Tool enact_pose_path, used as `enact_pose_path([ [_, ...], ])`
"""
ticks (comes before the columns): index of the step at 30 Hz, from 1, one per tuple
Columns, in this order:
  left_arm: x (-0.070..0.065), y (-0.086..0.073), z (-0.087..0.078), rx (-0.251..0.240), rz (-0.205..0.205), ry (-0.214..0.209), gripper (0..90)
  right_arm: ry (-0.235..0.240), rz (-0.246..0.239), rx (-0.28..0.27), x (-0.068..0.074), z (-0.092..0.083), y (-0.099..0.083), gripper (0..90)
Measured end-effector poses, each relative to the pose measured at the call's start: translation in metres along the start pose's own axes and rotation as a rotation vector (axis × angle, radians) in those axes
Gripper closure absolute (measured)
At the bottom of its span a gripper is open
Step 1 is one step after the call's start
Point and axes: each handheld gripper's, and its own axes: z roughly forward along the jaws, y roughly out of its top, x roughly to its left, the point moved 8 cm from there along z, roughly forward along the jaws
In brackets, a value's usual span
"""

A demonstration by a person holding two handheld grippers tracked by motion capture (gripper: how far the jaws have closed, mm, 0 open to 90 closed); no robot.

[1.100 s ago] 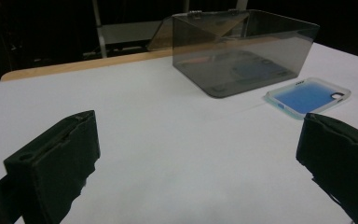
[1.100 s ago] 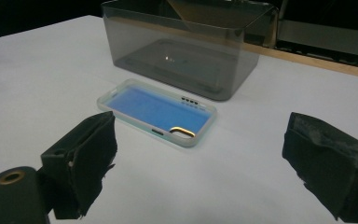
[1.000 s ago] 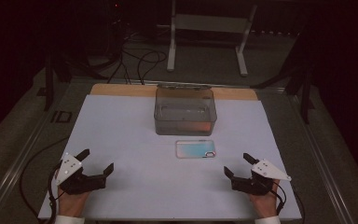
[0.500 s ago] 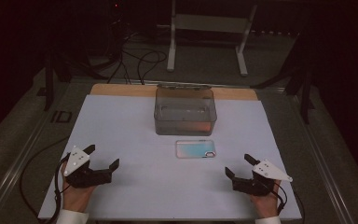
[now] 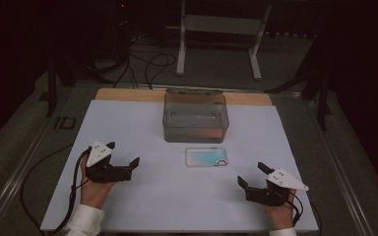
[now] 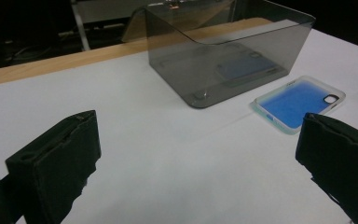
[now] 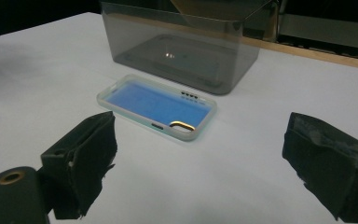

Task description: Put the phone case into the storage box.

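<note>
While both claws, left claw [image 5: 126, 164] and right claw [image 5: 252, 175], gape empty, I log: phone case [image 5: 206, 156] flat on tabletop [image 5: 147, 206], likely to skid against the smoked plastic bin [image 5: 195, 117].

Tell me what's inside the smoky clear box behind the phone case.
The box looks empty: through its tinted walls only its bare floor shows. The phone case lies flat on the table in front of it, apart.

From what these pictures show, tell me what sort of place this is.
Probably a lab or recording workspace: a white-covered table, loose cables and a metal stand on the floor behind it, in dim surroundings.
</note>
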Motion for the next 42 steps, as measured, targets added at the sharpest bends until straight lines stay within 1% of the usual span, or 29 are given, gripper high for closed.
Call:
enact_pose_path([
  [2, -0.002, 0.002, 0.005, 0.010, 0.008, -0.003, 0.6, 0.000, 0.000, 0.000, 0.000, 0.000, 0.000, 9.8],
  [10, -0.009, 0.008, 0.027, 0.034, 0.009, -0.021, 0.6, 0.000, 0.000, 0.002, -0.001, 0.000, -0.001, 9.8],
  [12, -0.011, 0.009, 0.032, 0.043, 0.016, -0.027, 0.6, 0.001, 0.001, 0.002, -0.001, 0.000, -0.001, 9.8],
  [13, -0.011, 0.009, 0.032, 0.043, 0.016, -0.027, 0.6, 0.001, 0.001, 0.002, -0.001, 0.000, -0.001, 9.8],
  [14, -0.015, 0.012, 0.038, 0.050, 0.025, -0.035, 0.6, 0.001, 0.001, 0.003, -0.001, 0.000, -0.001, 9.8],
  [18, -0.020, 0.016, 0.049, 0.070, 0.030, -0.048, 1.2, 0.000, 0.002, 0.005, -0.001, 0.000, -0.001, 9.8],
  [21, -0.023, 0.017, 0.057, 0.088, 0.016, -0.059, 2.4, 0.002, 0.000, 0.007, -0.001, 0.000, -0.001, 9.8],
  [24, -0.026, 0.018, 0.065, 0.107, 0.016, -0.067, 2.6, 0.002, 0.002, 0.008, -0.001, 0.000, -0.002, 9.8],
  [28, -0.030, 0.020, 0.073, 0.124, 0.026, -0.072, 2.5, 0.000, 0.003, 0.007, -0.001, 0.000, -0.001, 9.8],
  [42, -0.048, 0.023, 0.099, 0.168, 0.030, -0.099, 3.2, 0.000, 0.004, 0.007, -0.002, -0.001, -0.001, 9.8],
])
